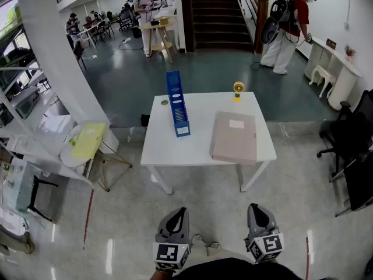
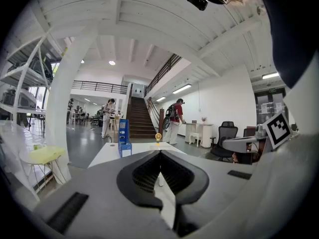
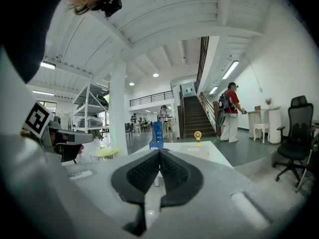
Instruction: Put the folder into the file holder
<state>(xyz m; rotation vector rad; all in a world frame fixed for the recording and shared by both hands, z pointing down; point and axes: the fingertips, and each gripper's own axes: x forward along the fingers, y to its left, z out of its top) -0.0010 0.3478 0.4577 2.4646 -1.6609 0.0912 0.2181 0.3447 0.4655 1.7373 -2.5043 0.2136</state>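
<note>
One white table [image 1: 198, 153] carries four things: one blue file holder [image 1: 177, 102], one beige folder [image 1: 235, 137], one small yellow desk fan [image 1: 238, 89] and one small round disc [image 1: 164, 102]. The folder lies flat on the table's right half, clear of the file holder, which stands upright on the left half. Two grippers are held side by side close to the person's body, well short of the table and pointing nearly level toward it. The left gripper [image 2: 160, 154] and the right gripper [image 3: 159, 152] each have their jaws pressed together, with nothing between them.
</note>
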